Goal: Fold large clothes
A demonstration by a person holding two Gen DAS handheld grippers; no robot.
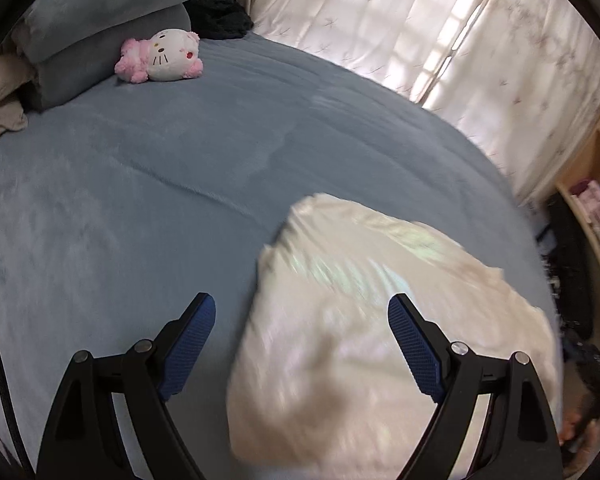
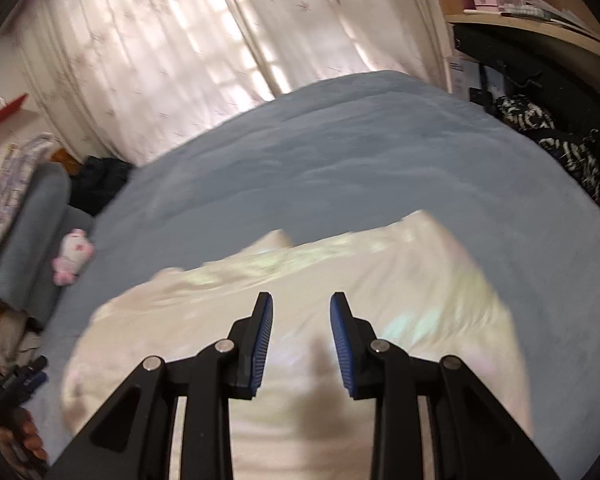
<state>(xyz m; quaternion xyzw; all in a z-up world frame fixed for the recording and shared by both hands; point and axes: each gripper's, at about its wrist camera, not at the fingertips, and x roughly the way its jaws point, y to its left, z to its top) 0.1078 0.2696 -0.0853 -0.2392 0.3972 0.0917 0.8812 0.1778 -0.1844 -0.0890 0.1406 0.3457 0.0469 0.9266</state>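
From the left wrist, the left gripper (image 1: 302,322) hangs above the near part of the bed (image 1: 148,184), its blue pads spread wide with nothing between them. The cream garment (image 1: 380,320) lies below and to the right, on the blue cover — a compact, roughly four-sided bundle, blurred, so its creases cannot be read. Far left, a pink-and-white plush toy (image 1: 160,56) rests against grey pillows (image 1: 100,20), with curtains (image 1: 420,20) along the far side. From the right wrist, the right gripper (image 2: 301,320) hovers over the same cream garment (image 2: 420,300), which fills the near middle of the view. Its fingers stand a modest gap apart, parallel, pinching nothing; the cloth lies beneath them, not between. Neither tool touches the fabric. Judging by the tidy outline and the absence of trailing sleeves, the folding looks largely done — perhaps one more fold or some squaring-up remains, though the blur leaves that uncertain.
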